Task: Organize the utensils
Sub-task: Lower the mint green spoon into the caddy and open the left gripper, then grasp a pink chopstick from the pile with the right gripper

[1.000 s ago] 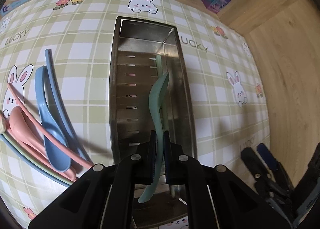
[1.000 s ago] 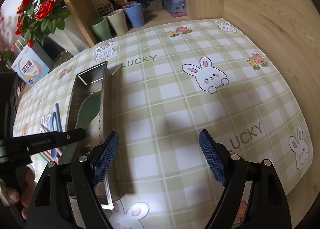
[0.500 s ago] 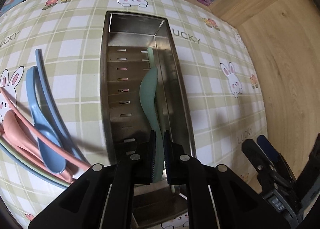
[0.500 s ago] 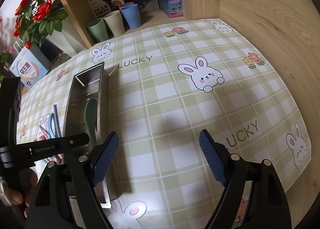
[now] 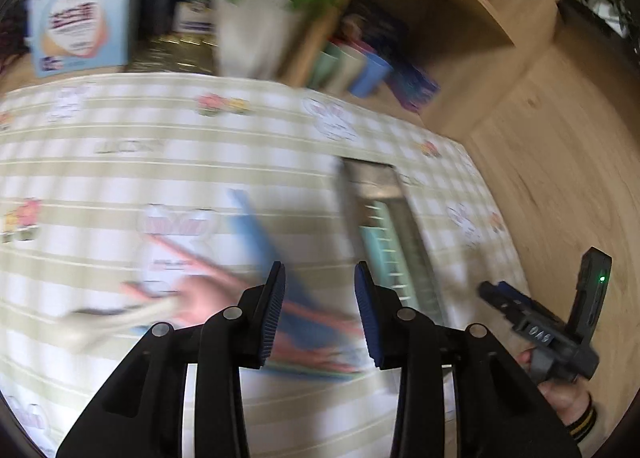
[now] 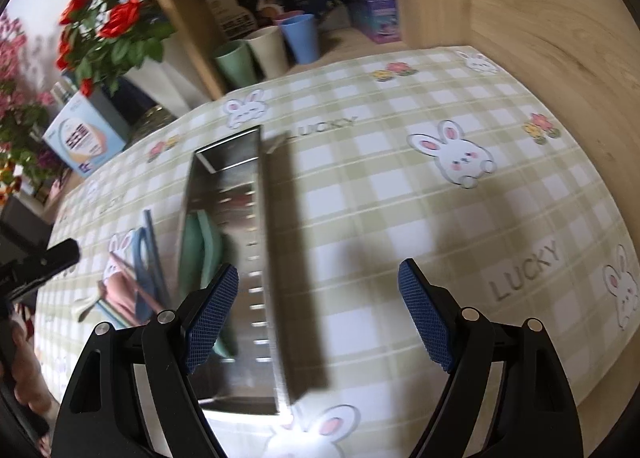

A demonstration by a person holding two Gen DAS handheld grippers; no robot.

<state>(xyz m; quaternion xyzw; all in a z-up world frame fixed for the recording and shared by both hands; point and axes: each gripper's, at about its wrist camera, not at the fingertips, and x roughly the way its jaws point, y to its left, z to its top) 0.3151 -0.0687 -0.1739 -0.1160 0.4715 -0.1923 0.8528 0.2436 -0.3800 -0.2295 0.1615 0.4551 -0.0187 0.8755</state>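
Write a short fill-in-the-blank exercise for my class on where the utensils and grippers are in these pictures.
1. The green spoon lies inside the metal ____.
2. The left gripper has its jaws ____ and holds nothing.
3. The blue spoon lies on the tablecloth, to the ____ of the tray in the right wrist view.

Missing words: tray; open; left
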